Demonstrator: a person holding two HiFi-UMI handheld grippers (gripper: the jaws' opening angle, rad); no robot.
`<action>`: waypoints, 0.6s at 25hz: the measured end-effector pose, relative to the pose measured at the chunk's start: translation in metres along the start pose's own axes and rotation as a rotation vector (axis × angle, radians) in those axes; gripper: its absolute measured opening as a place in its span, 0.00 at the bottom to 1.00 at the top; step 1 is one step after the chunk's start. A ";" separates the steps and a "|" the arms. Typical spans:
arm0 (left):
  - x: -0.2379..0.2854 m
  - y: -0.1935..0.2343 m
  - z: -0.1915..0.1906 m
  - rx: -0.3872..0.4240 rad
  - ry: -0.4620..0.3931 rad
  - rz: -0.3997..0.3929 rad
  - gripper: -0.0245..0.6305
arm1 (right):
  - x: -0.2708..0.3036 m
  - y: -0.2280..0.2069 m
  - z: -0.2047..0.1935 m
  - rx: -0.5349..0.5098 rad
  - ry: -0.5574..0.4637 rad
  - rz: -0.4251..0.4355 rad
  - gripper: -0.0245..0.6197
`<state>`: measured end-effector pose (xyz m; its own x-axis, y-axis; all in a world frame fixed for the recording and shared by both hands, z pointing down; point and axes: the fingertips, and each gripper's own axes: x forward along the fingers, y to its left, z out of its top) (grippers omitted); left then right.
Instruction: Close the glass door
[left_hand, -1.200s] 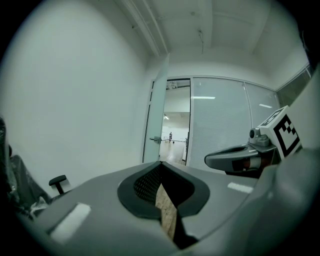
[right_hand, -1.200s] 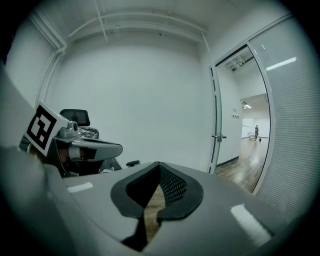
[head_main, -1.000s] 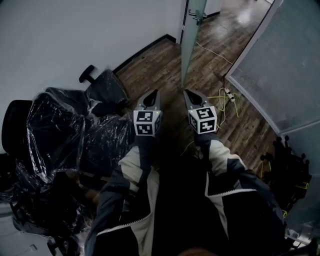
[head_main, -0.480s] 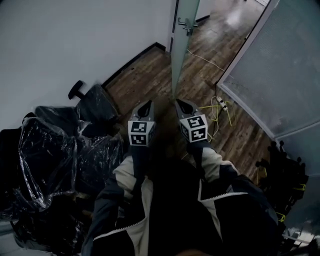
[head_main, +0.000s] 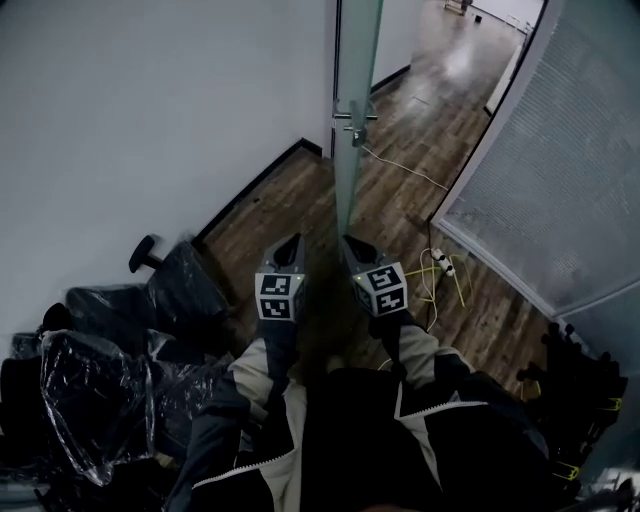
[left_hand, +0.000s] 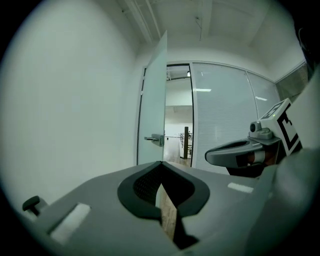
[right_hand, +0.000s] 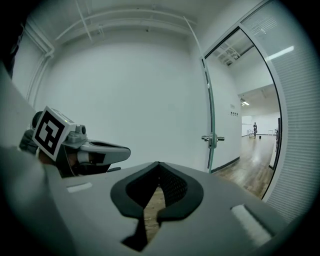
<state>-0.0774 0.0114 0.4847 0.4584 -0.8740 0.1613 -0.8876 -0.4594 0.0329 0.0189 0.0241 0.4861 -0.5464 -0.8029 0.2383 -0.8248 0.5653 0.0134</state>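
The frosted glass door (head_main: 356, 150) stands open, edge-on to me, with a metal lever handle (head_main: 353, 115) on it. The left gripper view shows the door leaf (left_hand: 152, 110) and handle (left_hand: 156, 139) ahead, the doorway to its right. In the right gripper view the door edge (right_hand: 210, 115) and handle (right_hand: 213, 139) lie ahead to the right. My left gripper (head_main: 292, 243) and right gripper (head_main: 350, 243) are held side by side, short of the door's foot, touching nothing. Both are shut and empty, seen at left gripper (left_hand: 161, 164) and right gripper (right_hand: 159, 165).
A white wall (head_main: 150, 120) runs along the left. Plastic-wrapped chairs (head_main: 110, 370) and a black office chair (head_main: 185, 285) crowd the lower left. A power strip with yellow cables (head_main: 440, 265) lies on the wood floor by the frosted glass partition (head_main: 560, 170).
I have walked toward the door with both grippers held out together. The door and its handle are nearer and the chairs have slid back to the lower left. Both jaws stayed shut.
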 end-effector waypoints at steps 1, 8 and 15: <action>0.011 0.003 0.002 -0.006 -0.001 0.001 0.04 | 0.008 -0.009 0.001 -0.002 -0.001 -0.001 0.05; 0.077 0.027 0.012 -0.033 0.001 0.002 0.04 | 0.054 -0.059 0.014 -0.035 0.014 -0.006 0.05; 0.126 0.067 0.021 -0.030 0.009 -0.018 0.04 | 0.110 -0.084 0.028 -0.006 -0.012 -0.031 0.05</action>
<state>-0.0785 -0.1331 0.4864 0.4742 -0.8640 0.1693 -0.8801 -0.4703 0.0653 0.0240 -0.1173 0.4842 -0.5227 -0.8219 0.2264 -0.8402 0.5416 0.0264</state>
